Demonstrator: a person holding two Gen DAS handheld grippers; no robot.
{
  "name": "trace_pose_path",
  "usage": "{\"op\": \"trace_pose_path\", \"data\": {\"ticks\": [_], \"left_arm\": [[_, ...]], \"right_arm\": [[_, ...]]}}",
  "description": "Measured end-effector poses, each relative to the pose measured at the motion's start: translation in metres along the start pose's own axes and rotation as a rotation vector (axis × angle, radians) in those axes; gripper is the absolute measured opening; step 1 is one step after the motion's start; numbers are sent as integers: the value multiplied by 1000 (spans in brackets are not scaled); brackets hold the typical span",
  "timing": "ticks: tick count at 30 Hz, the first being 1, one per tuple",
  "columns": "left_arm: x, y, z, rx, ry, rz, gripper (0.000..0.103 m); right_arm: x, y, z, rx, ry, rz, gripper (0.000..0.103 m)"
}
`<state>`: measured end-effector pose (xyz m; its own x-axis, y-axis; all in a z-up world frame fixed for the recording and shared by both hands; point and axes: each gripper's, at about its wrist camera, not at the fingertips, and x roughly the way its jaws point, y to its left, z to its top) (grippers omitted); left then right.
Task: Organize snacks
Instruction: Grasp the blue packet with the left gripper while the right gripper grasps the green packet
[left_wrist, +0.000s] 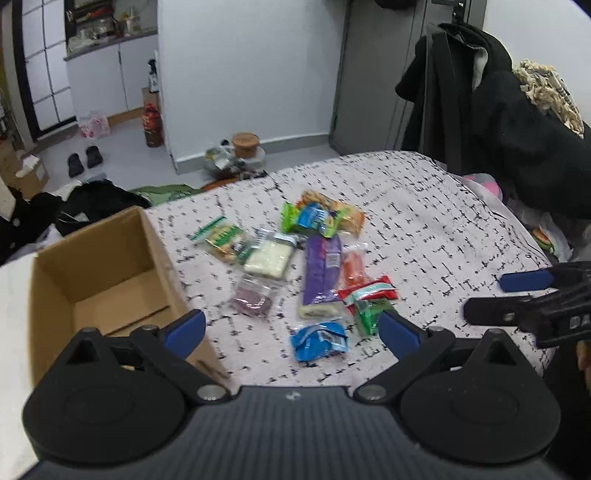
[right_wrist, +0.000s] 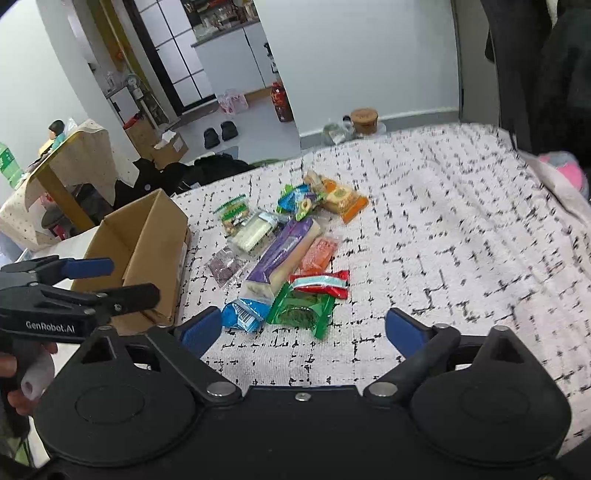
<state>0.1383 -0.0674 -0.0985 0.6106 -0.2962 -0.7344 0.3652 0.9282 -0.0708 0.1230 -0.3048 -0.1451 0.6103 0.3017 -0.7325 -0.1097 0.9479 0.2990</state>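
Snacks scattered on a patterned bed beside an open cardboard box, both grippers hovering empty.

Left wrist view: the left gripper (left_wrist: 291, 326) has its fingers wide apart above a blue packet (left_wrist: 319, 340); the snacks (left_wrist: 295, 258) lie in a loose cluster on the bed (left_wrist: 443, 229), just right of the cardboard box (left_wrist: 107, 273). Right wrist view: the right gripper (right_wrist: 303, 326) also holds its fingers spread, with a green packet (right_wrist: 301, 309) just ahead, next to a red packet (right_wrist: 320, 282) and a long purple pack (right_wrist: 280, 254).

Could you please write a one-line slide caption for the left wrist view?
Open left claw hovers over wrapped snacks on a patterned bedspread, beside an open cardboard box.
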Motion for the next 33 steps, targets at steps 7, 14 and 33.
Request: {"op": "trace_pose_path", "data": {"ticks": [7,14,33], "left_arm": [[30,-3,3,-4,52,-28,89],[60,-9,-1,-22,101,-20,79],[121,-8,-17,-136,211,-9,52]], "right_arm": [[26,-1,0,29,28,-25,81],[53,0,0,48,51,-77,66],[99,-5,4,150,116,-100,60]]}}
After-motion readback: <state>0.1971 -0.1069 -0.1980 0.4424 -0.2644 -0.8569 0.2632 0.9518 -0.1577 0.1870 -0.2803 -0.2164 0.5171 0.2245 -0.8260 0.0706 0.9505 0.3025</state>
